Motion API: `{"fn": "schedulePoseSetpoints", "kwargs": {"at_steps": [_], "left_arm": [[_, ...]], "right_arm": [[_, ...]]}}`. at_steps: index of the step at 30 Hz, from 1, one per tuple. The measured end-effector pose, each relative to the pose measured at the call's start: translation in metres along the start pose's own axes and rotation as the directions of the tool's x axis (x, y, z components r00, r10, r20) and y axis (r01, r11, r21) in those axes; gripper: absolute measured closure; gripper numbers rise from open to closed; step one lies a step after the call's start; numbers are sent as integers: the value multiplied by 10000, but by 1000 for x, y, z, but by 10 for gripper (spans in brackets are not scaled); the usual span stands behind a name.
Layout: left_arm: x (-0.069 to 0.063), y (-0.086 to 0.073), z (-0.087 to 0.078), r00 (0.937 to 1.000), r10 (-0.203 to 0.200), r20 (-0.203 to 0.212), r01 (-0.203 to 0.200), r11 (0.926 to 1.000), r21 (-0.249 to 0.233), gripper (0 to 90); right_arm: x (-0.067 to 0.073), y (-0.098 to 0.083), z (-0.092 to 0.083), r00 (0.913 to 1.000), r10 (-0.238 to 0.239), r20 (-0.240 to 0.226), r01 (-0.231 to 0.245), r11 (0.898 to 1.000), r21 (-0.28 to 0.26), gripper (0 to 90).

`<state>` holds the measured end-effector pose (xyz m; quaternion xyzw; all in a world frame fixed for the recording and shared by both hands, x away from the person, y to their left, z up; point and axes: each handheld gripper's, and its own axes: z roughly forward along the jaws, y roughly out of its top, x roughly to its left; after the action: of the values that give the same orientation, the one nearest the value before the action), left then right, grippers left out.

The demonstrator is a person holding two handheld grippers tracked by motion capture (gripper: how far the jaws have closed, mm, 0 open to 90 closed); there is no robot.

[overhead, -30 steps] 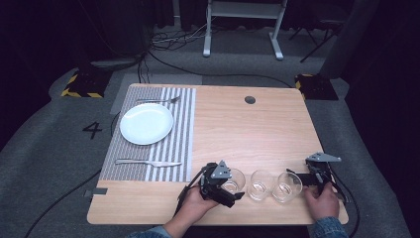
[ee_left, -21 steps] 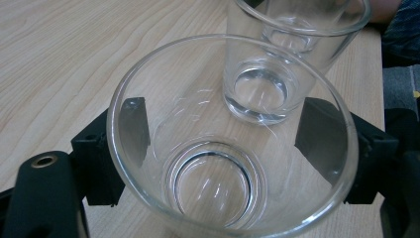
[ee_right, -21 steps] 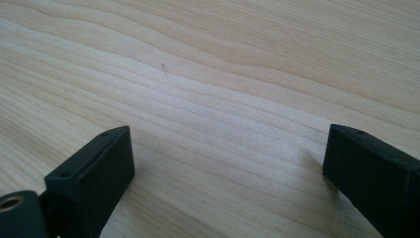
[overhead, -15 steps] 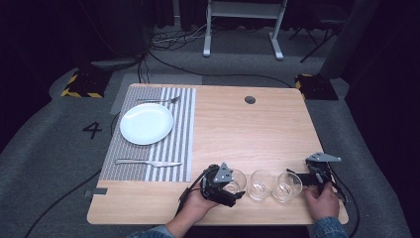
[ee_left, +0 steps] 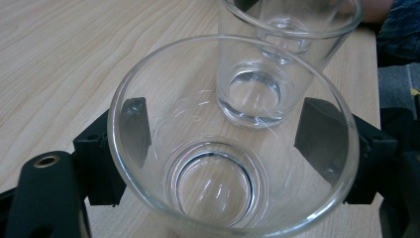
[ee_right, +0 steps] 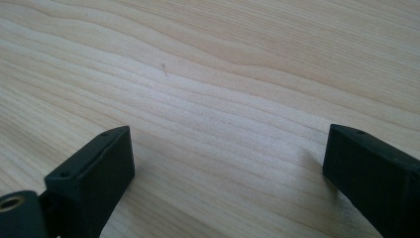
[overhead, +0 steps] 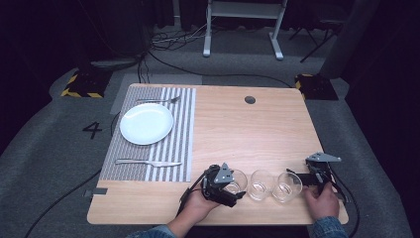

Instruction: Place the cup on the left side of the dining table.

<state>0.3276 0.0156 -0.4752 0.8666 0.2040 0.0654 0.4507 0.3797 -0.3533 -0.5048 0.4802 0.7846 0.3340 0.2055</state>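
Clear glass, smooth-walled and empty: the leftmost tumbler [ee_left: 233,148] is a short, straight-sided cup with a thick round base and an even, unchipped rim. It stands upright near the front edge of the wooden table [overhead: 237,129], first in a row of three, with the middle tumbler [ee_left: 282,54] just beside it. The left gripper [overhead: 229,186] has just been closing, and its black pads now press the tumbler's wall from both sides. The right gripper [ee_right: 228,168] rests beside the rightmost tumbler [overhead: 288,187], its jaws spread wide over bare wood, holding nothing.
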Motion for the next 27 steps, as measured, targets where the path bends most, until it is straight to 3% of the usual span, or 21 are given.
{"fn": "schedulePoseSetpoints", "kwargs": {"at_steps": [1, 6, 15, 20, 27], "left_arm": [[0, 2, 0, 9999, -114, 121, 113, 9999, 83, 192], [-2, 8, -7, 9998, 91, 151, -92, 9999, 83, 192], [-1, 30, -26, 9983, -236, 528, 215, 9990, 390, 191], [-1, 38, -31, 9989, -125, 441, 101, 9984, 556, 191], [4, 54, -39, 9979, -568, 297, 548, 9965, 634, 191]], "right_arm": [[0, 0, 0, 10000, 3, 0, -3, 10000, 1, 61], [0, 0, 0, 10000, 2, -1, -2, 10000, -1, 61], [0, 0, 0, 10000, 5, -3, -5, 10000, 1, 61], [0, 0, 0, 10000, 1, -2, -1, 10000, 0, 61], [0, 0, 0, 10000, 7, -3, -7, 10000, 1, 61]]}}
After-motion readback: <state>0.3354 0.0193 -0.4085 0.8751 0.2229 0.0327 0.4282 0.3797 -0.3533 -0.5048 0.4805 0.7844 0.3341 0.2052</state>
